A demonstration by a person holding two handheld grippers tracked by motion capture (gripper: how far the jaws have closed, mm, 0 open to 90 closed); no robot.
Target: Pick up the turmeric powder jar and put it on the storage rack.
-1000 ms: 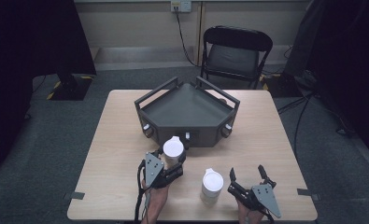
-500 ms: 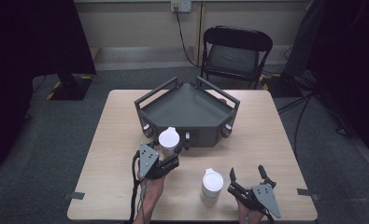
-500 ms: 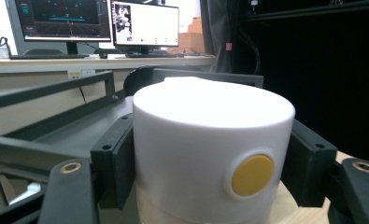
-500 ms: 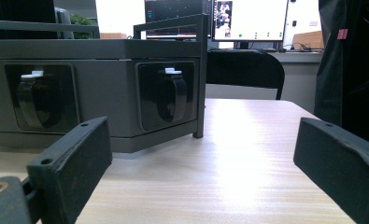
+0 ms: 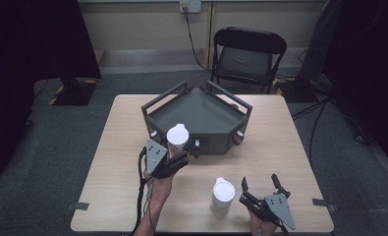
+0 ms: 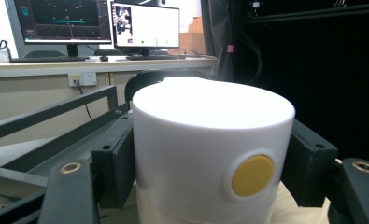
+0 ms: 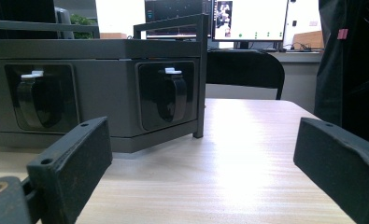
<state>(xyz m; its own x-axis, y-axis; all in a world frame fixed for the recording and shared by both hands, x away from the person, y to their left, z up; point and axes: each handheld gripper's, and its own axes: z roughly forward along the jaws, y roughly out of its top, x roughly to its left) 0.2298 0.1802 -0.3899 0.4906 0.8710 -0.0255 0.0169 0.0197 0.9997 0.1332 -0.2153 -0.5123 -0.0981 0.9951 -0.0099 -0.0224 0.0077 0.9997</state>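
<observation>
A: Where do we have the left gripper (image 5: 174, 160)?

B: We hold it near the middle of the table (image 5: 108, 172), just at the front wall of the grey tray (image 5: 196, 110), about seven o'clock from the tray's centre. Its jaws are clamped on a white canister (image 5: 177, 139), one pad on each side of the white wall.

A: And in the left gripper view?

B: There we see the white canister (image 6: 210, 149) close up between the two black jaws, both pads pressed flat against it. A round yellow dot (image 6: 252, 175) sits on its side at roughly four o'clock. Behind it we see the tray's rail (image 6: 51, 114) and two monitors (image 6: 102, 21) on a desk.

A: Is the canister on the table?

B: We see it held above the tabletop, upright, its lid level with the tray's front edge.

A: The right gripper (image 5: 260, 189)?

B: We keep it at the near right of the table, at about five o'clock from the tray. Its jaws stand wide apart with nothing between them. In the right gripper view we see bare wood between the two jaws and the tray's side wall (image 7: 102, 88) ahead at eleven o'clock.

A: Anything close to it?

B: A second white canister (image 5: 223, 195) stands upright on the table just beside it, at nine o'clock from the open jaws, not touching them.
</observation>
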